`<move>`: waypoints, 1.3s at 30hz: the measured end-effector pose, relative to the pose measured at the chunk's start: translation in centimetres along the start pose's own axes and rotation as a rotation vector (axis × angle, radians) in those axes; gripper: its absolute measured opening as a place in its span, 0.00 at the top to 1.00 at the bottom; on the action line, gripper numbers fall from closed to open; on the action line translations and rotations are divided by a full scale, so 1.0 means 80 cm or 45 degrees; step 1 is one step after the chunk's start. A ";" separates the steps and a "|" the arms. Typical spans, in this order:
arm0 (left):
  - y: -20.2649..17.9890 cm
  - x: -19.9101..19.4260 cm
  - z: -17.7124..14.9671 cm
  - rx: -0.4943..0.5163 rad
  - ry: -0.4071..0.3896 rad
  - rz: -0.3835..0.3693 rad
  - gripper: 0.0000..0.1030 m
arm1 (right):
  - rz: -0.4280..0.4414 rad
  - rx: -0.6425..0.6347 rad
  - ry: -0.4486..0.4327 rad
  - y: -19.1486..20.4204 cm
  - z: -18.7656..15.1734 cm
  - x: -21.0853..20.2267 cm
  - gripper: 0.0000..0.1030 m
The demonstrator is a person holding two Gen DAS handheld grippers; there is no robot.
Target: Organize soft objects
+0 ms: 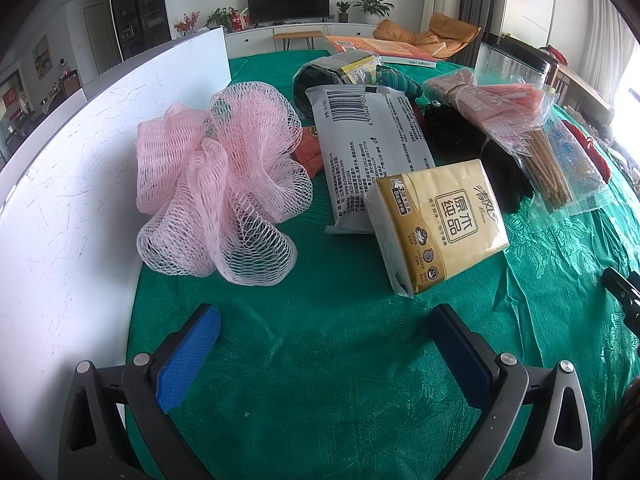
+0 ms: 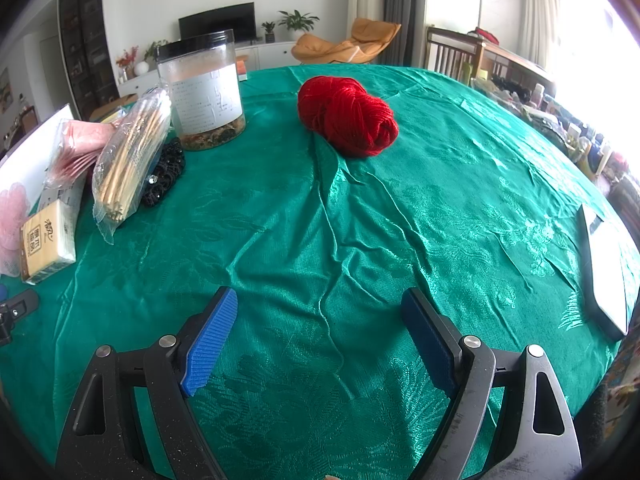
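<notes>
A pink mesh bath sponge lies on the green tablecloth against a white board. A yellow tissue pack and a grey wipes packet lie to its right. My left gripper is open and empty, short of the sponge and tissue pack. In the right wrist view a red yarn ball sits far ahead on the cloth. My right gripper is open and empty, well short of the yarn. The tissue pack and sponge show at the left edge.
A bag of chopsticks, a pink packet, black lace fabric and a clear jar crowd the pile. Books lie at the back. A white tray sits at the right table edge.
</notes>
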State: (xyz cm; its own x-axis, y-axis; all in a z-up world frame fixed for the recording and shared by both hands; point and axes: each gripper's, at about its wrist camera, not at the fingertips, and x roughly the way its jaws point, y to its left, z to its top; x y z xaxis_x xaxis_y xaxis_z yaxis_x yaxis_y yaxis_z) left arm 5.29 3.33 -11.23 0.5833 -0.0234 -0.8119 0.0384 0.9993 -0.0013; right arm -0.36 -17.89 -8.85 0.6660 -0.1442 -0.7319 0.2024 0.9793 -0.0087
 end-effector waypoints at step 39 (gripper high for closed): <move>-0.049 -0.065 0.063 0.244 0.009 -0.270 0.00 | -0.002 0.000 -0.002 0.000 -0.001 0.000 0.17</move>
State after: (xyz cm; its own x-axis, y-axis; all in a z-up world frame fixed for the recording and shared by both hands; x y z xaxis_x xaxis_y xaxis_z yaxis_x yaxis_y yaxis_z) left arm 6.19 -0.59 -4.02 0.5399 -0.2306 -0.8095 0.3119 0.9481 -0.0620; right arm -0.44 -17.84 -8.89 0.6668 -0.1455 -0.7309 0.2032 0.9791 -0.0096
